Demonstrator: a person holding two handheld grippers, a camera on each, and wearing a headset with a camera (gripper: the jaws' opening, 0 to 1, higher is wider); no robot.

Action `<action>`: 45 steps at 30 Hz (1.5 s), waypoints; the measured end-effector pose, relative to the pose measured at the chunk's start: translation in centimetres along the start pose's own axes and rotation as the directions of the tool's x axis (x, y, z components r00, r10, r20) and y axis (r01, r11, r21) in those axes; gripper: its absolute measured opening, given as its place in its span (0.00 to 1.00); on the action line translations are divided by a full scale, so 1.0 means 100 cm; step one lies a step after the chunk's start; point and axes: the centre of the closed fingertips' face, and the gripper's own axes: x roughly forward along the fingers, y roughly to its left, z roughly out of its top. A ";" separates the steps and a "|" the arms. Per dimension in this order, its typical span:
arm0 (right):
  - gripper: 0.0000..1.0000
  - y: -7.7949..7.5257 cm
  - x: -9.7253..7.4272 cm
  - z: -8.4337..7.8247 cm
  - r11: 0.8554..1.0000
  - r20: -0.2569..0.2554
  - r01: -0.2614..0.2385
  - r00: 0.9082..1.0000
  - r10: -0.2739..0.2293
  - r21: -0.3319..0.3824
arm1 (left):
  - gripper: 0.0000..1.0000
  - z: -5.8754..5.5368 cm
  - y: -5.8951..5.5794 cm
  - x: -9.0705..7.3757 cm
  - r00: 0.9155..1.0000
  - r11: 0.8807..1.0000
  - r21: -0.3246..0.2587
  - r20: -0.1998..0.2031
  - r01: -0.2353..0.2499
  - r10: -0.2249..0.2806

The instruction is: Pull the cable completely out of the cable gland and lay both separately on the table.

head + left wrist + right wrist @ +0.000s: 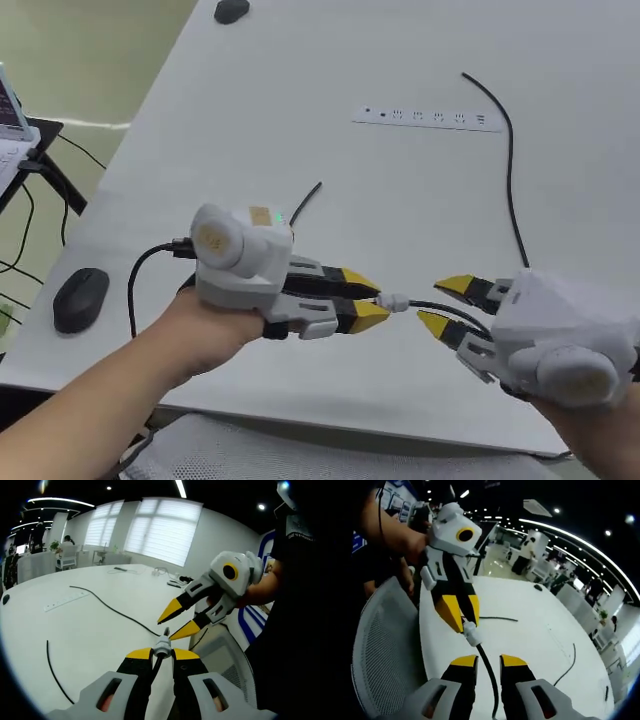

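Gripped the white cable gland (393, 301) at the tips with the left claw (380, 300), narrow around it, in the air over the near edge of the counter (400, 200). Stood wide open with the right claw (430, 302) just beside, astride the black cable (490, 672). Had the cable end inside the gland.

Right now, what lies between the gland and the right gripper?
Black cable runs from the gland to the open right gripper; the head view shows it.
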 end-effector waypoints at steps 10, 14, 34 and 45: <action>0.02 0.009 0.007 0.002 0.998 -0.004 -0.040 0.999 0.040 -0.055 | 0.15 -0.003 0.001 0.002 1.000 1.000 0.007 -0.007 -0.007 0.007; 0.02 0.010 0.009 0.001 0.999 -0.005 -0.036 0.999 0.036 -0.041 | 0.15 -0.005 0.002 0.002 1.000 1.000 0.007 -0.014 -0.011 0.011; 0.00 -0.002 0.007 -0.028 0.965 -0.033 0.011 0.999 -0.003 0.261 | 0.14 -0.004 0.001 0.001 1.000 1.000 0.016 -0.006 -0.011 0.012; 0.00 -0.014 0.007 -0.059 0.870 -0.045 0.046 0.999 -0.027 0.491 | 0.14 -0.001 0.001 0.000 1.000 1.000 0.012 0.001 -0.003 0.003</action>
